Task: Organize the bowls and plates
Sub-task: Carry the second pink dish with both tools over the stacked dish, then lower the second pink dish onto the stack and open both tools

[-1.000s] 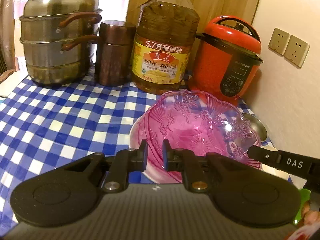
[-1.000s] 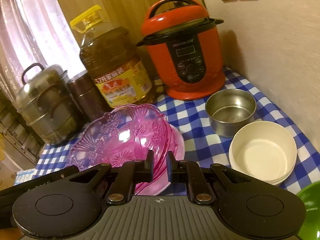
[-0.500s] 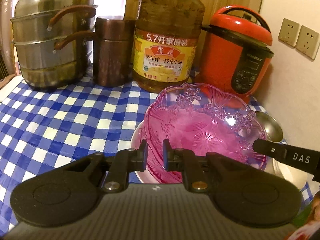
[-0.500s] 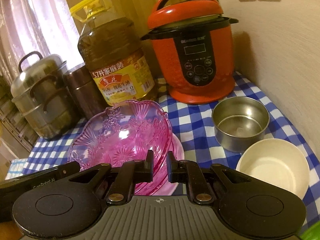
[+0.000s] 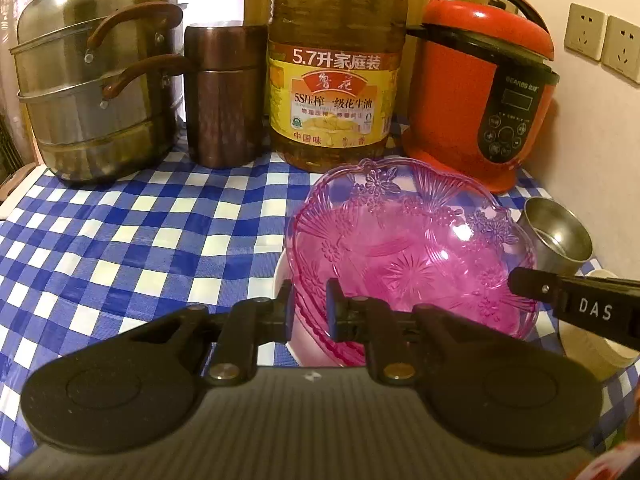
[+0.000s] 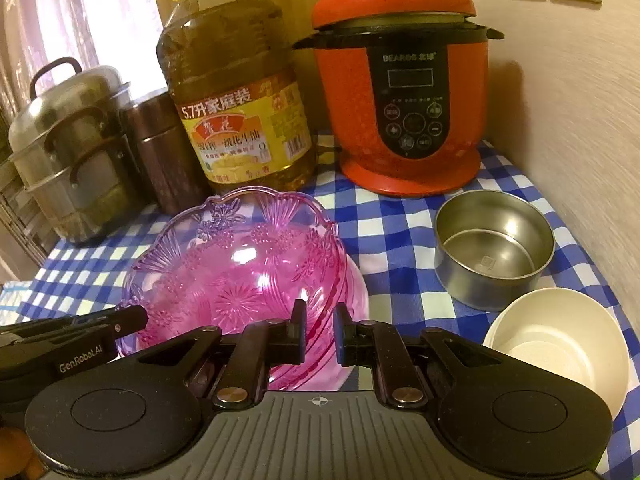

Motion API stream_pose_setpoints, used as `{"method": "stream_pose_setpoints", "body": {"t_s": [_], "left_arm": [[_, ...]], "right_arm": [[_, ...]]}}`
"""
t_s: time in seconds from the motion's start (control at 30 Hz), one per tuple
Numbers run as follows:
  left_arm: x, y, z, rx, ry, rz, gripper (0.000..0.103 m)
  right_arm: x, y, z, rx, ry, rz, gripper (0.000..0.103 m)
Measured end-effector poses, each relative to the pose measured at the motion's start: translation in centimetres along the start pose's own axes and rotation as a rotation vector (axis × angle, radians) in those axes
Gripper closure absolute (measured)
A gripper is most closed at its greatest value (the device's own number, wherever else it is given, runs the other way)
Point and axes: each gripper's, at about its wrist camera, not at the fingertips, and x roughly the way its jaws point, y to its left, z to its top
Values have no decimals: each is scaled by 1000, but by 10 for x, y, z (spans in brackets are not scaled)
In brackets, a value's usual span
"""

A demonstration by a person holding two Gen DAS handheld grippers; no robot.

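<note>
A pink see-through glass bowl (image 5: pixel 408 248) with flower patterns sits tilted on a white plate (image 5: pixel 282 276); both also show in the right wrist view, the bowl (image 6: pixel 240 276) above the plate (image 6: pixel 360 300). My left gripper (image 5: pixel 310 308) is shut on the bowl's near left rim. My right gripper (image 6: pixel 318 330) is shut on the bowl's near right rim. A steel bowl (image 6: pixel 494 248) and a cream bowl (image 6: pixel 556 350) stand to the right on the checked cloth.
Along the back stand a steel steamer pot (image 5: pixel 100 88), a copper canister (image 5: pixel 224 96), a large oil bottle (image 5: pixel 336 76) and a red rice cooker (image 5: pixel 484 88). The wall (image 6: pixel 580 120) is close on the right.
Both grippers and the pink bowl have come lower and closer to the back row. The green bowl at the right edge has left the view.
</note>
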Motion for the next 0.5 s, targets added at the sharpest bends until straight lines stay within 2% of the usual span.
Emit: {"method": "stream_pose_setpoints", "body": {"t_s": [0.5], "left_arm": [[5, -2, -3, 33, -1, 11, 87]], "right_arm": [[7, 6, -2, -54, 14, -28, 89]]}}
